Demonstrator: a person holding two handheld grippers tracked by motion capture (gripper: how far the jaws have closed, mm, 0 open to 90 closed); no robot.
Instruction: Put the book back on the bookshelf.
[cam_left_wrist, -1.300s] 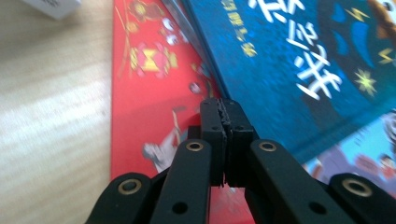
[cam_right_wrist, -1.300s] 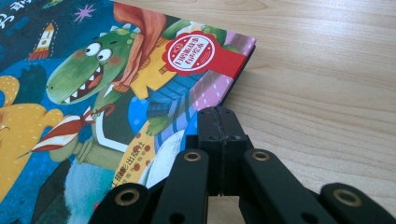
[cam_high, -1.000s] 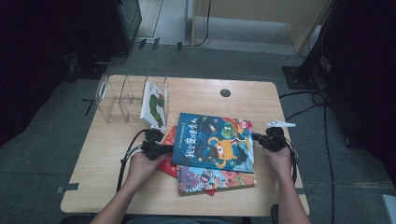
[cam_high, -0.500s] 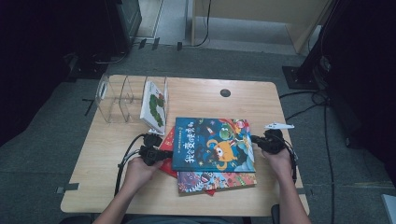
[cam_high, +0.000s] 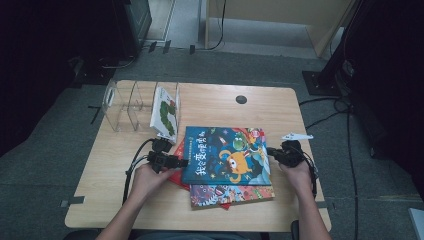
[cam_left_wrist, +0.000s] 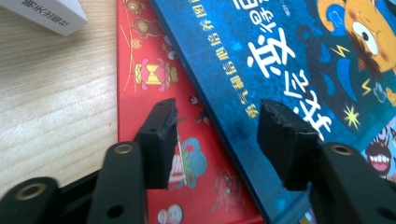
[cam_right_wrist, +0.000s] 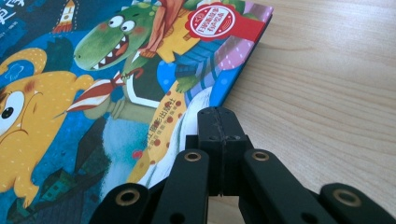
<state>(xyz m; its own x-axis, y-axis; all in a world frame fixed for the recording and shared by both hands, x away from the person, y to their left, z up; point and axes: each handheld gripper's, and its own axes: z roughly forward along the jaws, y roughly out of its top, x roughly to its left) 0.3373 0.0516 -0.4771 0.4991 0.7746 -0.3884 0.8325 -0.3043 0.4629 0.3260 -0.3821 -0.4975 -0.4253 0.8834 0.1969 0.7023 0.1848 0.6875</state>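
A blue picture book (cam_high: 227, 155) with an orange monster lies on top of a stack, over a red book (cam_high: 177, 175) and a colourful book (cam_high: 230, 194). My left gripper (cam_high: 182, 162) sits at the stack's left side. Its jaws have just been opening and stand apart (cam_left_wrist: 217, 116). One jaw is over the red book (cam_left_wrist: 149, 93) and the other over the blue book (cam_left_wrist: 289, 56), whose edge runs through the gap unpressed. My right gripper (cam_high: 270, 150) is at the blue book's right edge. Its jaws (cam_right_wrist: 218, 116) are shut together above the cover (cam_right_wrist: 93, 93), and I see nothing between them.
A clear acrylic rack (cam_high: 125, 105) stands at the table's back left, with a white and green book (cam_high: 166, 112) upright in its right slot. A round cable hole (cam_high: 241, 99) lies at the table's back. Bare wood (cam_right_wrist: 327, 93) stretches right of the stack.
The left gripper's jaws have come apart at the stack's left edge. The blue book slid slightly left early on. Both hands have stayed nearly in place.
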